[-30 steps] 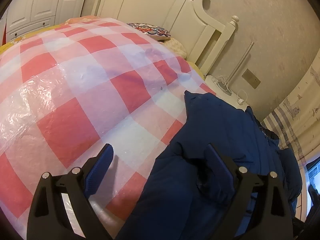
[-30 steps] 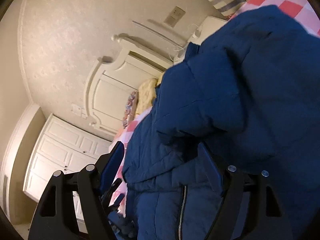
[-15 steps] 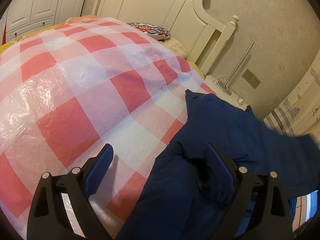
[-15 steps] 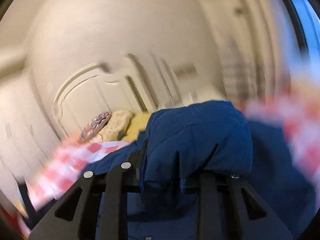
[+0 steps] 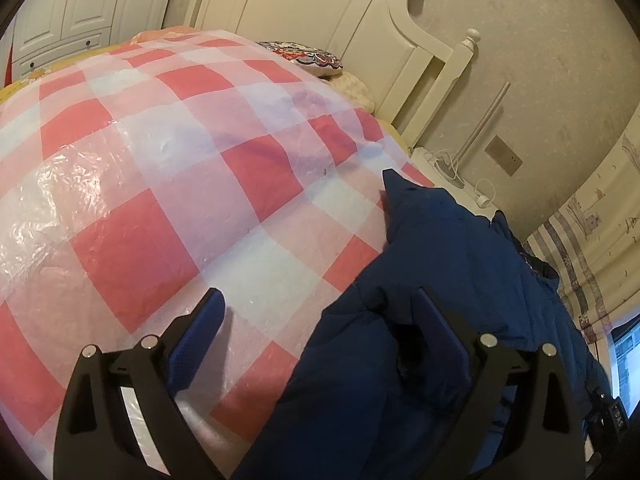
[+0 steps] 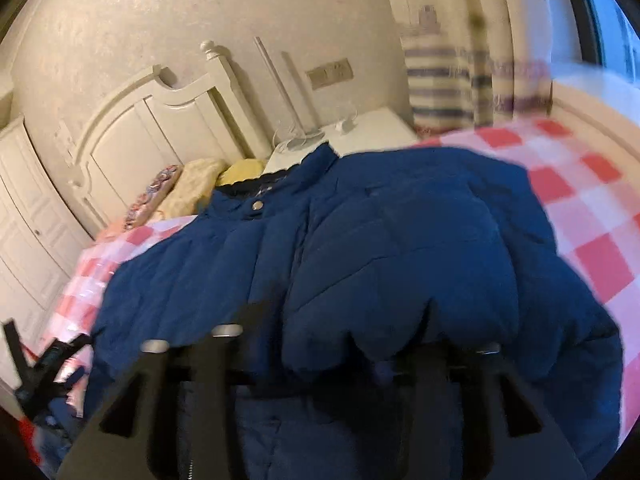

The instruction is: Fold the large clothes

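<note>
right tool (image 6: 320, 344), just opening, straddles a jacket (image 6: 360, 248) fold lying ahead; left tool (image 5: 320, 320) released, jacket to its right.

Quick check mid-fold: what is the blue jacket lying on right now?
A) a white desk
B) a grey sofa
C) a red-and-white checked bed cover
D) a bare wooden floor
C: the blue jacket lies on the red-and-white checked cover, in front of the headboard.

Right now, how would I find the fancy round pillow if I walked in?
Find the white headboard at the top of the bed. Below it lies the patterned cushion, beside a plain cream pillow. Only the cushion has swirly red, blue and white patterns.
</note>
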`<state>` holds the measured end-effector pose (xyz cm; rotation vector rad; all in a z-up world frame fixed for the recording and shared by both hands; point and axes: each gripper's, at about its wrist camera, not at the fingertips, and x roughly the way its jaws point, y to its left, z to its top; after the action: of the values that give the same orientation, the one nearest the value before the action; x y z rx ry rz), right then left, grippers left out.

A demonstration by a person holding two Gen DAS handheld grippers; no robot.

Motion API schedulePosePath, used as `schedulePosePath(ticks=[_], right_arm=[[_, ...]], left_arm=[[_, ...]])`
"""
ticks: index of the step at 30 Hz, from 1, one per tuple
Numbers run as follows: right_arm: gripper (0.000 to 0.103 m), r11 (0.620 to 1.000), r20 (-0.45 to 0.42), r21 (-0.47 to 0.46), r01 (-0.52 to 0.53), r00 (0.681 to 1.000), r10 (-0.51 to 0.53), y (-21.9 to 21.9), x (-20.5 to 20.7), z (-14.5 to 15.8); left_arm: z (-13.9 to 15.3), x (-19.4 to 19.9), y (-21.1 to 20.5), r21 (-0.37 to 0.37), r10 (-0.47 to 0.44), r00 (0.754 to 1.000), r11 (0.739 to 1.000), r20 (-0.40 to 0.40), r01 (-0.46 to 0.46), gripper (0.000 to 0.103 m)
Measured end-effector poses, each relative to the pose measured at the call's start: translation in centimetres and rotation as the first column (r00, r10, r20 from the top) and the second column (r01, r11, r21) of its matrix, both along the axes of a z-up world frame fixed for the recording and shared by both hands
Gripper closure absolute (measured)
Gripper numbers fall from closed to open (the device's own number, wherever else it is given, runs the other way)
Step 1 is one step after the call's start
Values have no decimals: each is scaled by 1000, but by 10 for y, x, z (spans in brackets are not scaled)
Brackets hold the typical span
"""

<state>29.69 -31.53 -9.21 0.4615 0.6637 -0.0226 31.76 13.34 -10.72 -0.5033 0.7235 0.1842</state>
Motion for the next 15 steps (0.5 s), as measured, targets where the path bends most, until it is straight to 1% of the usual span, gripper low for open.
schedulePosePath(ticks=[1,2,3,5,6,7,8,9,10,11,12,13,14,15], right_arm=[[50,998,3,18,56,998,-57,-10,-5,-1],[50,995,14,46,90,996,-91,-16,-11,0],[50,984,29,61,167,985,-169,-27,-20,4],[50,962,70,9,272,960,-272,-36,-32,16],[49,942,115,-34,334,937,-329,-37,-39,26],[49,934,166,-52,352,926,-340,-36,-45,37],[49,934,215,-72,349,920,-327,-32,-48,49],[49,939,249,-100,330,922,-298,-26,-49,58],[49,950,273,-164,266,938,-215,-12,-44,68],[49,952,270,-217,216,950,-154,-2,-40,72],[49,942,243,-304,142,968,-67,14,-31,74],[49,934,213,-345,91,977,-16,23,-24,71],[49,929,146,-370,29,989,28,28,-12,60],[49,924,77,-383,-3,996,35,33,-2,46]], left_arm=[[0,0,0,-1,0,1000,1000,-1,0,9],[0,0,0,-2,0,1000,1000,-2,0,9],[0,0,0,-2,0,1000,1000,-1,0,9],[0,0,0,-1,-1,1000,1000,-4,1,9],[0,0,0,0,-1,1000,1000,-5,1,9],[0,0,0,1,-3,1000,1000,-5,3,9],[1,0,0,2,-3,1000,1000,-5,3,9],[1,0,0,2,-2,1000,1000,-5,2,9],[1,0,0,1,-2,1000,1000,-6,2,9],[1,-1,0,1,-1,1000,1000,-5,1,9],[1,-1,0,1,0,1000,1000,-5,0,9],[1,-1,1,1,3,1000,1000,-4,-3,9],[1,-1,1,1,5,1000,1000,-3,-5,8],[1,-1,1,1,5,1000,1000,-3,-5,8]])
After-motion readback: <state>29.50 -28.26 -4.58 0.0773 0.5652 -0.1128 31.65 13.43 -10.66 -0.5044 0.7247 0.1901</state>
